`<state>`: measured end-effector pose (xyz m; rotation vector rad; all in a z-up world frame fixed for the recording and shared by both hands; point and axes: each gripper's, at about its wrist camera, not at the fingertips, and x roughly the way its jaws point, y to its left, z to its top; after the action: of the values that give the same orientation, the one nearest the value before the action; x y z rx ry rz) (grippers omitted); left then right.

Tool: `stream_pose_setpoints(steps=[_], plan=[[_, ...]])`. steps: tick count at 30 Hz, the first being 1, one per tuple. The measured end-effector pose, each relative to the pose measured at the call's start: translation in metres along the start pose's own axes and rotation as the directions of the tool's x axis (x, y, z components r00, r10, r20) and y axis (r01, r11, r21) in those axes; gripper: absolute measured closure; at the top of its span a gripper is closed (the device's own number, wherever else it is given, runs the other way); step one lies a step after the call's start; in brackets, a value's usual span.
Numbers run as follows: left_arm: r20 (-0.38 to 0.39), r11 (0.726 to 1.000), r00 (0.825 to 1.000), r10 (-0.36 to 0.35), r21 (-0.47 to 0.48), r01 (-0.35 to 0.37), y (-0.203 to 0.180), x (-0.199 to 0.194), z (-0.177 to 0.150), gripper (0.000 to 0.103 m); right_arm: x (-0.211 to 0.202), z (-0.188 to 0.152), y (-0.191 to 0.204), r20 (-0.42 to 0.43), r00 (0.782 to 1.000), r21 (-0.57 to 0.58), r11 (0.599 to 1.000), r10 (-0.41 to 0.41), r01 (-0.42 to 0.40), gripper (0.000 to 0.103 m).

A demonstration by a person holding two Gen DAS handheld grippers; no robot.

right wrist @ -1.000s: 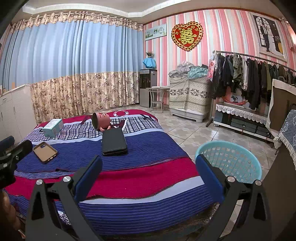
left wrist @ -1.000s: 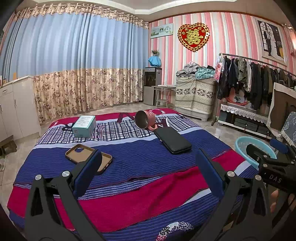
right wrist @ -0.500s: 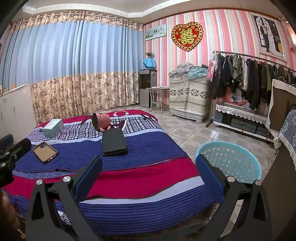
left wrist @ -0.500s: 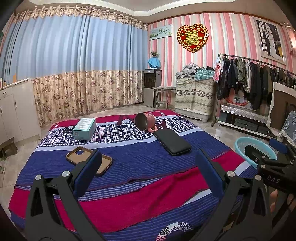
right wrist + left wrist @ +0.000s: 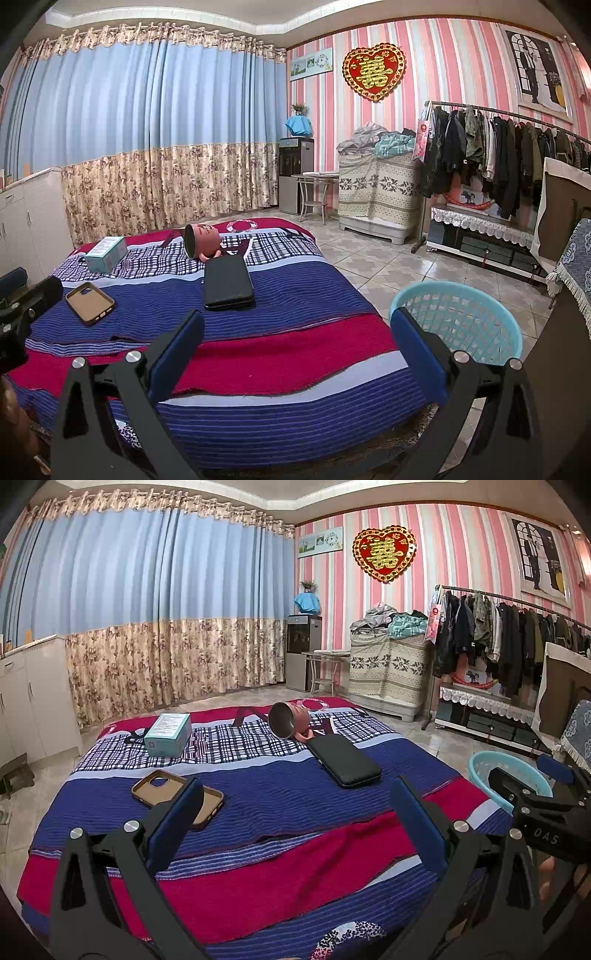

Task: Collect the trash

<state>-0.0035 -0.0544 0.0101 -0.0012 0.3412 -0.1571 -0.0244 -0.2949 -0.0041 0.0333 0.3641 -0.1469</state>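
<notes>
On the striped bed lie a brown phone case at front left, a teal box at the back left, a pink cup on its side and a black case. They also show in the right wrist view: phone case, box, cup, black case. A light blue basket stands on the floor right of the bed. My left gripper is open and empty over the bed's front. My right gripper is open and empty near the bed's front right corner.
A clothes rack and low shelf line the right wall. A covered pile, small table and water dispenser stand at the back. White cabinets stand left. Tiled floor lies right of the bed.
The left gripper's view has shifted very slightly; the bed objects sit a touch higher. The right gripper has not visibly moved. Both stay open.
</notes>
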Motion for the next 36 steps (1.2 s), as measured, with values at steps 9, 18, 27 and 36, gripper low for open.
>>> stream_pose_setpoints(steps=[9, 18, 27, 36], plan=[[0.001, 1.0, 1.0, 0.001, 0.002, -0.001, -0.0013, -0.0003, 0.0004, 0.005, -0.0006, -0.0002, 0.0004, 0.0, 1.0, 0.0, 1.0, 0.0, 0.0, 0.004], [-0.001, 1.0, 1.0, 0.0, 0.003, 0.0, -0.0005, -0.0004, 0.0008, 0.005, -0.0006, -0.0006, 0.0001, 0.001, 1.0, 0.0, 1.0, 0.0, 0.0, 0.004], [-0.001, 1.0, 1.0, 0.0, 0.004, 0.0, -0.0017, -0.0007, 0.0014, 0.005, 0.0003, 0.0011, -0.0012, -0.002, 1.0, 0.0, 1.0, -0.001, 0.001, 0.004], [-0.001, 1.0, 1.0, 0.001, 0.003, -0.001, -0.0031, -0.0009, 0.0023, 0.005, 0.0002, 0.0011, -0.0012, 0.001, 1.0, 0.0, 1.0, -0.001, 0.001, 0.004]])
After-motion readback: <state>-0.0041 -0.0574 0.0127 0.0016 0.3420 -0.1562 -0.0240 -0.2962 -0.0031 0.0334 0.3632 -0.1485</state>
